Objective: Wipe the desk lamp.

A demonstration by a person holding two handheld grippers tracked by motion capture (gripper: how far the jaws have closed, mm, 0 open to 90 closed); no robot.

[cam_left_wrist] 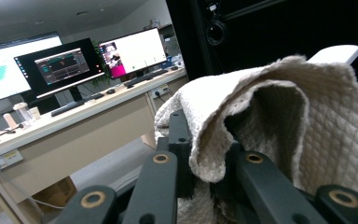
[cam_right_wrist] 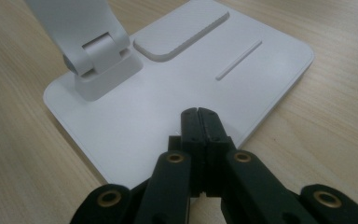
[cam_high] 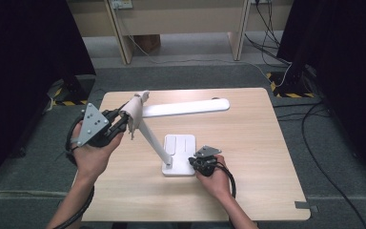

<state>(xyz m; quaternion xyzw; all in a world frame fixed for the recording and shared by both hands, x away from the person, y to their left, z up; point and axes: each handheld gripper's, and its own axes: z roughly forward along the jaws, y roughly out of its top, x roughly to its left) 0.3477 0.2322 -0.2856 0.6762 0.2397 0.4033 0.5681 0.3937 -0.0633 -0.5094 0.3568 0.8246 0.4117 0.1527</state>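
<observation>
A white desk lamp stands mid-table, with a flat base (cam_high: 181, 152), a slanted arm (cam_high: 153, 141) and a long head (cam_high: 186, 108) reaching right. A beige quilted cloth (cam_high: 135, 112) drapes over the lamp's upper joint. My left gripper (cam_high: 122, 119) is shut on the cloth (cam_left_wrist: 279, 126), which bunches between and over its jaws in the left gripper view. My right gripper (cam_high: 196, 162) is shut with nothing between its jaws, its tips (cam_right_wrist: 200, 116) resting on the lamp base (cam_right_wrist: 121, 116) near the hinge (cam_right_wrist: 98, 56).
The light wooden table (cam_high: 248, 157) has bare room to the right of the lamp. Beyond it are a desk's legs (cam_high: 124, 38) and floor cables (cam_high: 286, 52). A desk with monitors (cam_left_wrist: 60, 65) stands behind in the left gripper view.
</observation>
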